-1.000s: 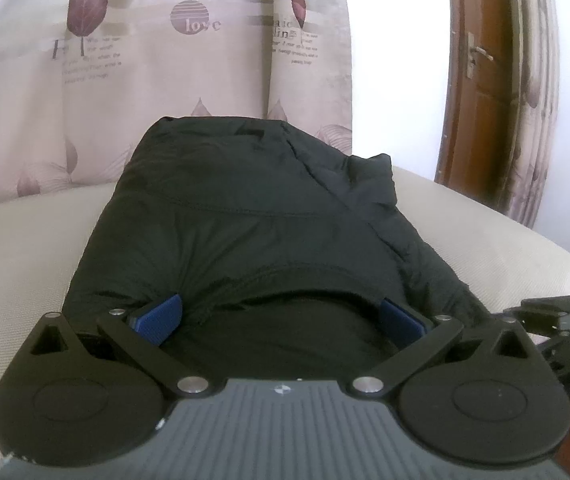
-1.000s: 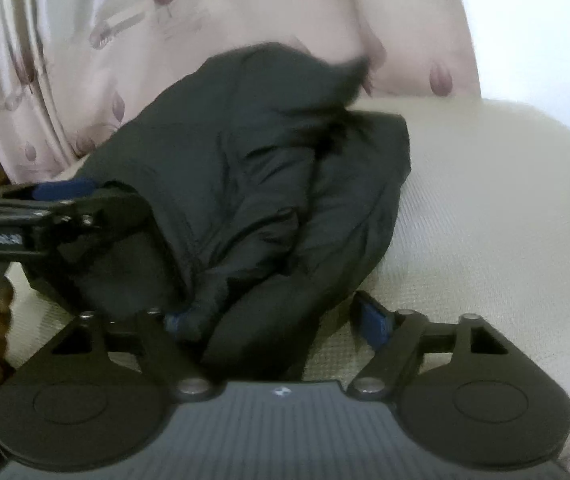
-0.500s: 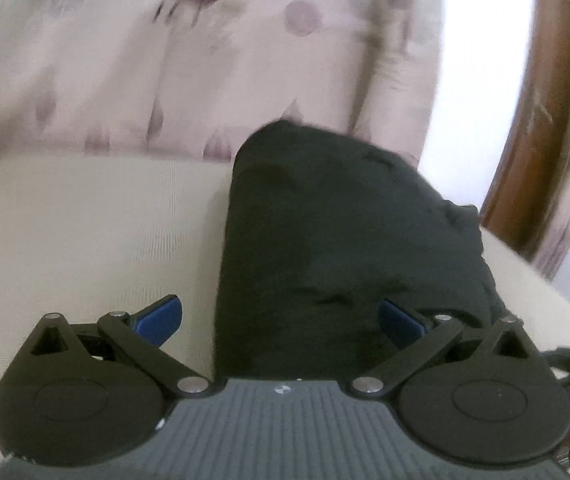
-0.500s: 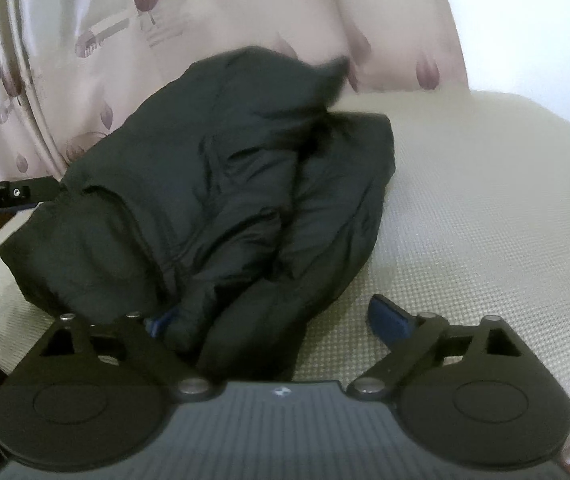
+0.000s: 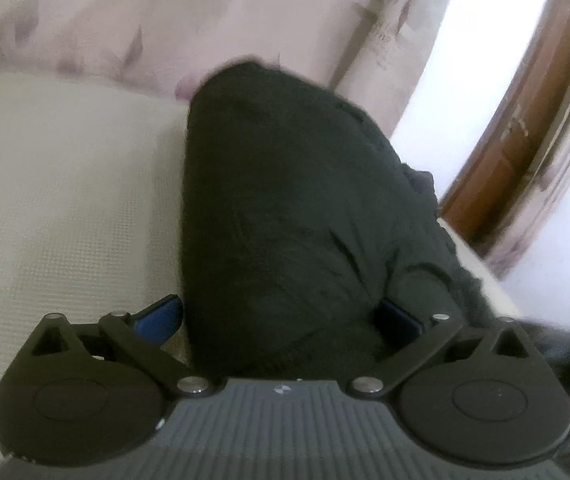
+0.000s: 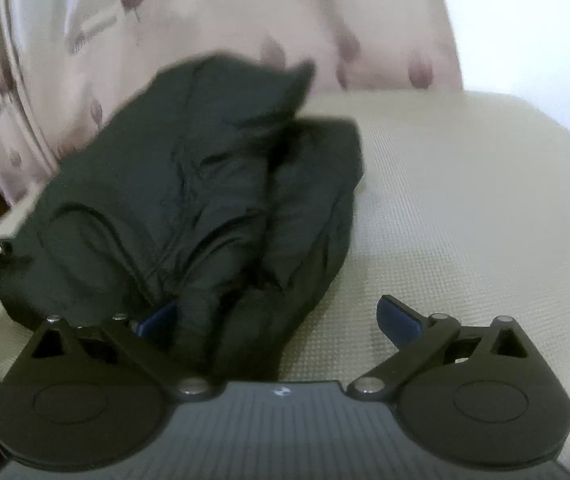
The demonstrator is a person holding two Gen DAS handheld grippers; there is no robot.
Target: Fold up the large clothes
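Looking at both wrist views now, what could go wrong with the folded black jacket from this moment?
1. The folded black padded jacket looks thick and loosely bunched. The right gripper has just been opening its jaws, with the fabric's near edge between them, so the layers may spring apart.
2. In the left wrist view the jacket fills the open jaws of the left gripper; pulling back could drag the fold.
3. The bundle lies near the edge of the cream woven cushion and might slide off.

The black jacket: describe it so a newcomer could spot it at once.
Find the cream textured cushion in front of the leaf-print curtain. On its left side lies the black jacket, bundled and creased, the only dark thing on the pale cover.
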